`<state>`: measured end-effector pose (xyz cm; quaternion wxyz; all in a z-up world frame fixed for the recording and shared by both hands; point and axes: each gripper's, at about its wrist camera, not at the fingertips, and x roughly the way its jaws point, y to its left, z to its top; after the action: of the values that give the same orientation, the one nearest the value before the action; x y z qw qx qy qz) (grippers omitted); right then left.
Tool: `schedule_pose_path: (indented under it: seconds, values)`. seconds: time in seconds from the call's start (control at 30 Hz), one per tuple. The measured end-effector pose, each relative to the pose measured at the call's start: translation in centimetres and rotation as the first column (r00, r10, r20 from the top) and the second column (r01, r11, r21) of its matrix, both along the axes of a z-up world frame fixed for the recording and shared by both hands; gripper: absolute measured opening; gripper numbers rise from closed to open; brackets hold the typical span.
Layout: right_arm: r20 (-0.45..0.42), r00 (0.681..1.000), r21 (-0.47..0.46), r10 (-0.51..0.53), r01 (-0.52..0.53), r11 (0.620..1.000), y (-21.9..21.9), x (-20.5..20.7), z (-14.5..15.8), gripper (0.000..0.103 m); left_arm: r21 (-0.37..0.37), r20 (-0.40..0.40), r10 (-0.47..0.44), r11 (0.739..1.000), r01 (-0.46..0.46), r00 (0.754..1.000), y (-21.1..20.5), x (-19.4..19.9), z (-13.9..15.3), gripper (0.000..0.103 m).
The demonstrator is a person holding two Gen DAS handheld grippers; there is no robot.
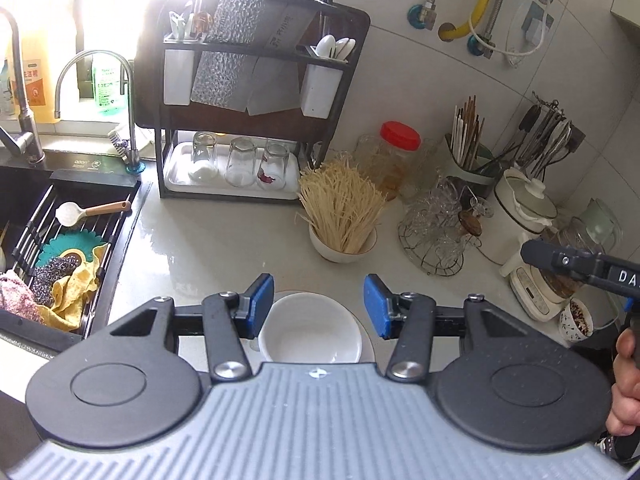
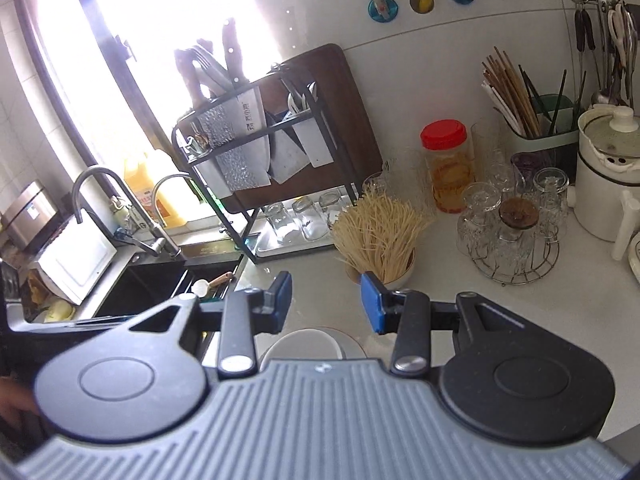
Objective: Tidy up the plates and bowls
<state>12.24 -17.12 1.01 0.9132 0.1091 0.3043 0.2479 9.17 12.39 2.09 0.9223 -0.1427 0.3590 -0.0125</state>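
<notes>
While resting mouth-up on the pale glossy counter (image 1: pixel 208 248), the white bowl (image 1: pixel 310 330) sits on a flat plate (image 1: pixel 367 344) whose rim shows at its right; being round, it has no long axis. Left gripper (image 1: pixel 319 306) hangs above it, blue pads about half apart, holding nothing. Right gripper (image 2: pixel 326 302) is likewise part open and empty, with the bowl (image 2: pixel 300 346) below it. Beyond stand a cup of dry noodles (image 1: pixel 342 210), a wire rack of glasses (image 1: pixel 436 224) and a dark sink (image 1: pixel 52 248).
</notes>
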Motion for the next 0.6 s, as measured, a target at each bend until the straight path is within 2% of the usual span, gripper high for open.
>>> schedule_pose_path:
  seconds: [0.13,0.23,0.4,0.5,0.6]
  values:
    - [0.027,1.000,-0.017,0.006,-0.006,1.000,-0.7,-1.3,0.0,0.042,0.019,0.003,0.012,1.000,-0.012,1.000,-1.4,-1.4,0.4,0.056]
    - [0.012,1.000,-0.005,0.021,-0.021,1.000,-1.4,-2.0,-0.4,0.042,0.032,0.008,0.023,0.999,-0.023,1.000,-2.8,-2.4,0.6,0.056]
    - [0.006,0.999,0.001,0.040,-0.040,0.999,-2.8,-3.2,-0.5,0.042,0.052,0.055,0.078,0.995,-0.081,0.995,-4.5,-4.0,1.9,0.056]
    - [-0.001,0.999,-0.005,0.052,-0.052,0.999,-3.4,-3.7,-0.7,0.042,0.079,0.050,0.075,0.994,-0.079,0.996,-5.7,-4.8,1.8,0.056]
    - [-0.014,0.996,-0.019,0.088,-0.089,0.996,-3.5,-4.5,-1.0,0.042,0.075,0.030,0.095,0.992,-0.097,0.995,-6.3,-5.8,1.1,0.056]
